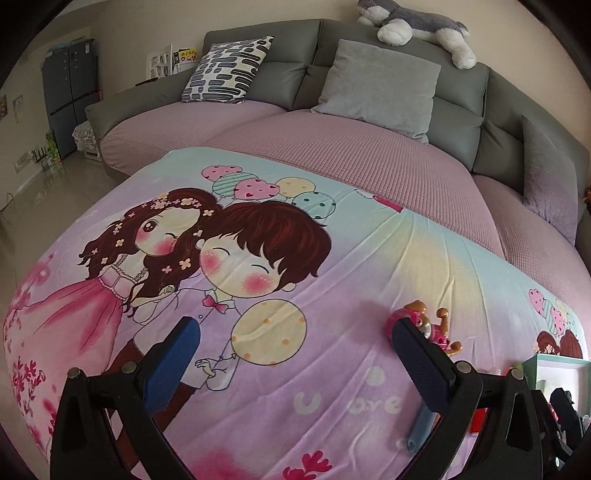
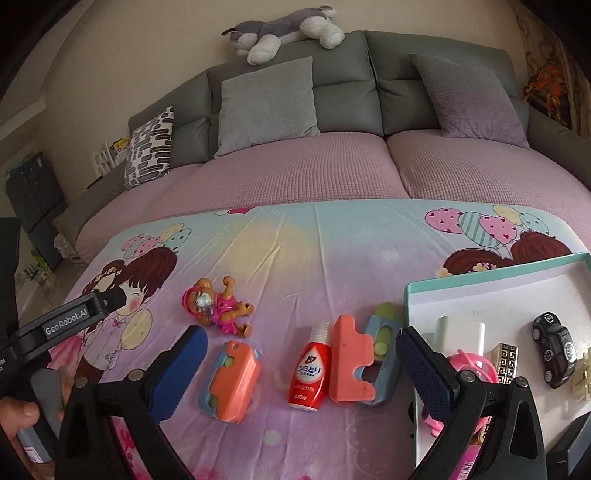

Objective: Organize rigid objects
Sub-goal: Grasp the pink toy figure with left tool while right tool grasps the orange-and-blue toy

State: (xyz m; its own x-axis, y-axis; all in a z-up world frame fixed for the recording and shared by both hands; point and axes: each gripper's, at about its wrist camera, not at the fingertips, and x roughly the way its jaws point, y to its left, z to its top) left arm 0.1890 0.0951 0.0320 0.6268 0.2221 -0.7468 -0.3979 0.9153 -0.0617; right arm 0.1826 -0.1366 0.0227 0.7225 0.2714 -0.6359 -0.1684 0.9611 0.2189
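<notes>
In the right wrist view, my right gripper (image 2: 301,363) is open and empty above a cartoon-print cloth. Between its fingers lie a small red LION bottle (image 2: 310,373), a smaller orange-and-blue toy (image 2: 231,380) and a larger orange-and-blue toy (image 2: 364,363). A pink-and-brown dog figure (image 2: 216,308) lies farther back on the left. A white box with a teal rim (image 2: 491,277) at the right holds a black toy car (image 2: 556,349), a white block (image 2: 461,332), a pink ring (image 2: 474,363) and a patterned metal piece (image 2: 506,360). My left gripper (image 1: 295,349) is open and empty; the dog figure (image 1: 430,325) shows behind its right finger.
A grey sofa (image 2: 332,85) with a pink cover, several cushions and a plush husky (image 2: 280,31) stands behind the cloth. The left gripper's body (image 2: 70,317) and a hand show at the left edge of the right wrist view. A dark cabinet (image 1: 70,99) stands far left.
</notes>
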